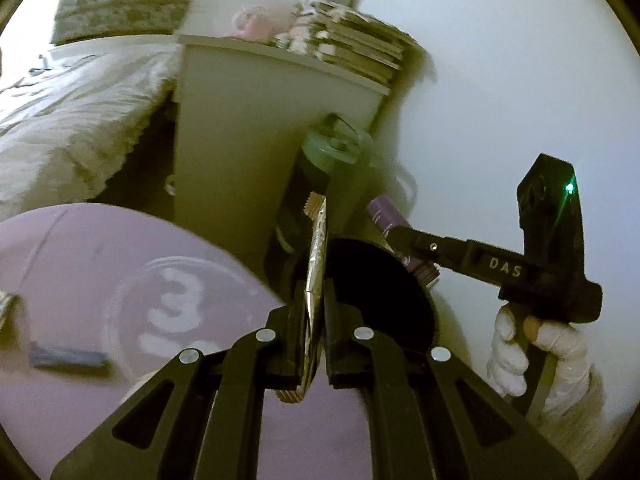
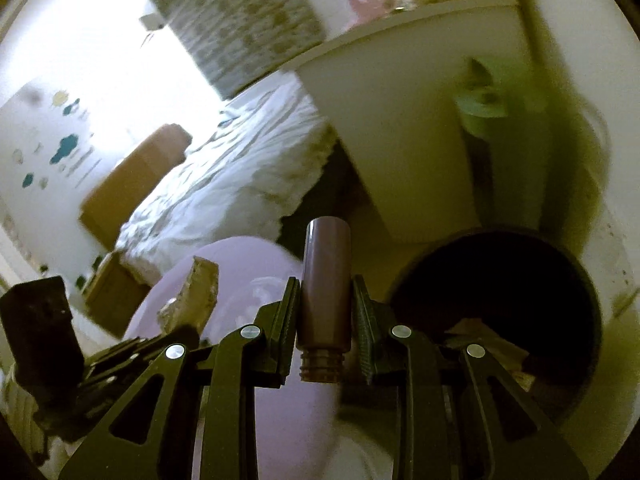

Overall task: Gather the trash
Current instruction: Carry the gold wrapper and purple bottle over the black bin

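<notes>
My left gripper (image 1: pixel 314 292) is shut on a crinkled silver foil wrapper (image 1: pixel 318 240), held edge-on between the pads. Just behind it stands a round black bin (image 1: pixel 384 292). My right gripper (image 2: pixel 326 284) is shut on a small purple bottle (image 2: pixel 326 256), its threaded neck toward the camera. The black bin (image 2: pixel 500 308) lies to its right, with scraps inside. In the left wrist view the right gripper (image 1: pixel 394 238), held by a white-gloved hand (image 1: pixel 540 352), carries the purple bottle (image 1: pixel 386 216) over the bin's far rim. In the right wrist view the left gripper (image 2: pixel 180 328) and its wrapper (image 2: pixel 192 296) are at the left.
A lilac round mat (image 1: pixel 100 264) with a "3" lies on the floor with a dark flat item (image 1: pixel 70 360) on it. A white nightstand (image 1: pixel 260 140) topped with books (image 1: pixel 360 52) stands behind the bin, beside a green-lidded container (image 1: pixel 332 152). A bed (image 2: pixel 224 176) and a cardboard box (image 2: pixel 132 184) are at the left.
</notes>
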Available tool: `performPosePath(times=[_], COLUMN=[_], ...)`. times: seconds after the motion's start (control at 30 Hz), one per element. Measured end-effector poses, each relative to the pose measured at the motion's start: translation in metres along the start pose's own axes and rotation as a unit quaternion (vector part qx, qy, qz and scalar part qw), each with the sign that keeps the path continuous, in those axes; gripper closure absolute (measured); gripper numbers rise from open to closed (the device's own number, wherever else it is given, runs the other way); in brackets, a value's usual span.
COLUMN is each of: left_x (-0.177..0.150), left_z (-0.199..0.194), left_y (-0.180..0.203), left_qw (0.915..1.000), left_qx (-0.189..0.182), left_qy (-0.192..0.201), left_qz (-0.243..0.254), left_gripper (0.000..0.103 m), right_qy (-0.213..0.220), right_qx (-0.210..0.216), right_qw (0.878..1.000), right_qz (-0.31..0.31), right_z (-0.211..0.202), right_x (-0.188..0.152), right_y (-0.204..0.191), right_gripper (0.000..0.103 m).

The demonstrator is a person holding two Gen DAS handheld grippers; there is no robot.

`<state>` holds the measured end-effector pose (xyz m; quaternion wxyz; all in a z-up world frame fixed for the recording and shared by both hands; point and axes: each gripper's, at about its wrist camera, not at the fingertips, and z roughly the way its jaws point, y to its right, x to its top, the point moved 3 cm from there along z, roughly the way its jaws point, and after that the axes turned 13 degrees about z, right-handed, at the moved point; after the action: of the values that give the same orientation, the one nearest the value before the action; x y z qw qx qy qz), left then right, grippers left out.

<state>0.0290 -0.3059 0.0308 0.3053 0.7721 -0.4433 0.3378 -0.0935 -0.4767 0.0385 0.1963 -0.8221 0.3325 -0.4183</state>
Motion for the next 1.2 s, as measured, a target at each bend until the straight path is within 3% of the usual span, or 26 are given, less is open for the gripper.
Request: performPosePath(times=[0.4,1.2], left_x=[0.014,0.017], left_z=[0.061,0.11], left_y=[0.046,0.077], left_qw=[0.9981,0.9947], left_qx=[-0.051,-0.073], left_qy=[-0.029,-0.065], left_qz=[0.018,0.031], left_gripper=[0.094,0.092], right_qy=[0.008,-0.005], right_qx=[-0.035,-0.056], right_qw=[0.998,0.993], right_qz=[0.056,0.105], right_z=[-0.005,-0.005], right_x=[0.002,-0.015], right_y=[0.071,0.117], right_gripper=[0.076,0.076])
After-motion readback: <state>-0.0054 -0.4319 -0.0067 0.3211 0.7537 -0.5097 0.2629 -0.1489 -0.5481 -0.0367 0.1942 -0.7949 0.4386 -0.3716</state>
